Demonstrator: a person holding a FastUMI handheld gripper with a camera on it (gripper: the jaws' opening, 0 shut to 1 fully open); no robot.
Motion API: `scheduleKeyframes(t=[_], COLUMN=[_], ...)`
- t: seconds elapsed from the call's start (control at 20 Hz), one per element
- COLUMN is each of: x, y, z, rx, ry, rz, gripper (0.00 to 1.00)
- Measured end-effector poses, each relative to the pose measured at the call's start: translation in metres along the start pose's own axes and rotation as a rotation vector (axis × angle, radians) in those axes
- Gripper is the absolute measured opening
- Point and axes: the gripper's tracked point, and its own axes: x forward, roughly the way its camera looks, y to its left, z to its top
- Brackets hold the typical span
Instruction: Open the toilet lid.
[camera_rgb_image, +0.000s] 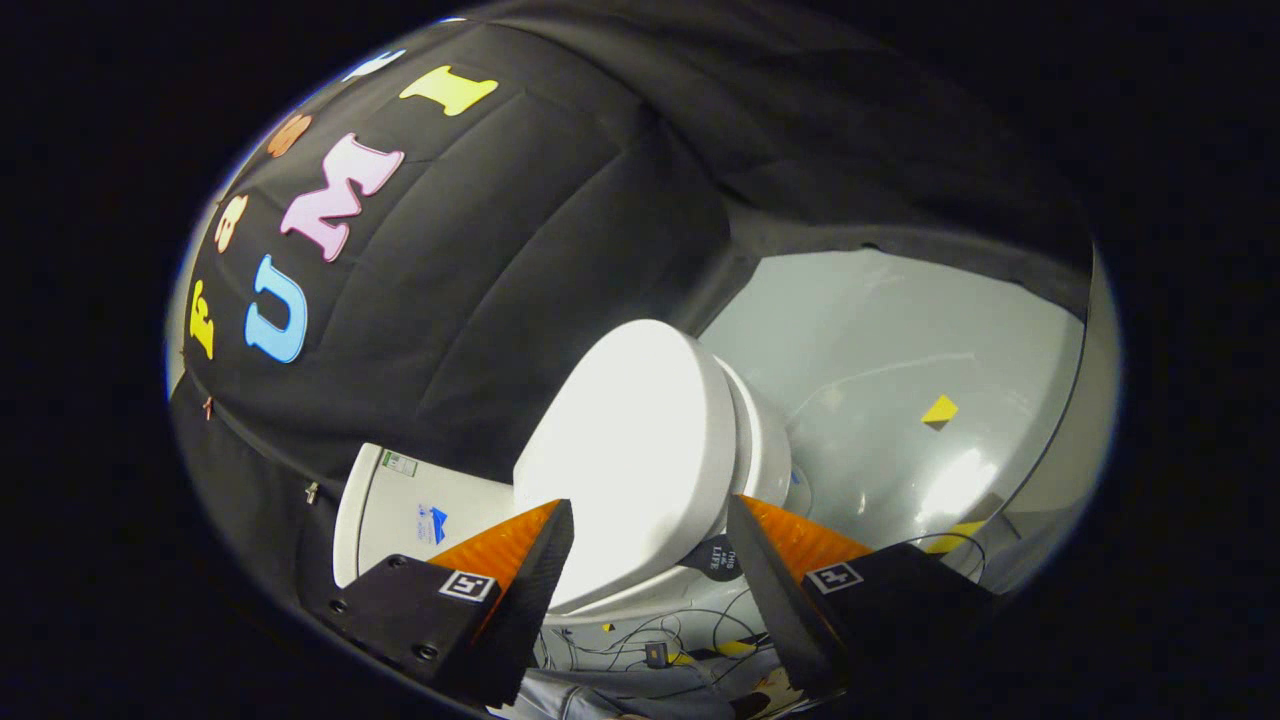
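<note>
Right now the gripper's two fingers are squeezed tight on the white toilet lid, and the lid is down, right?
Not quite. The gripper is open, its fingers spread apart with the toilet lid just ahead of them, untouched. The gripper view shows it. The lid is white and down.

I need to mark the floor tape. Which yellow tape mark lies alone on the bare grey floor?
The diamond-shaped yellow mark, well beyond the right finger. The other yellow piece sits nearer that finger, beside a cable. Gripper open, toilet lid between fingers.
</note>
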Motion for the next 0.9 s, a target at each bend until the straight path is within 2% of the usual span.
scheduleKeyframes(t=[0.2, 0.3, 0.45, 0.5, 0.55, 0.65, 0.9], x=[0.023, 0.03, 0.037, 0.034, 0.037, 0.043, 0.05], y=[-0.025, -0.034, -0.049, -0.053, -0.055, -0.06, -0.048], z=[-0.037, -0.049, -0.053, -0.051, -0.05, -0.071, -0.089], rx=[0.069, 0.073, 0.07, 0.092, 0.122, 0.14, 0.108], ry=[0.095, 0.113, 0.099, 0.094, 0.093, 0.155, 0.17], rz=[-0.012, -0.033, -0.072, -0.072, -0.061, -0.067, -0.027], gripper=[0.96, 0.85, 0.84, 0.78, 0.6, 0.59, 0.59])
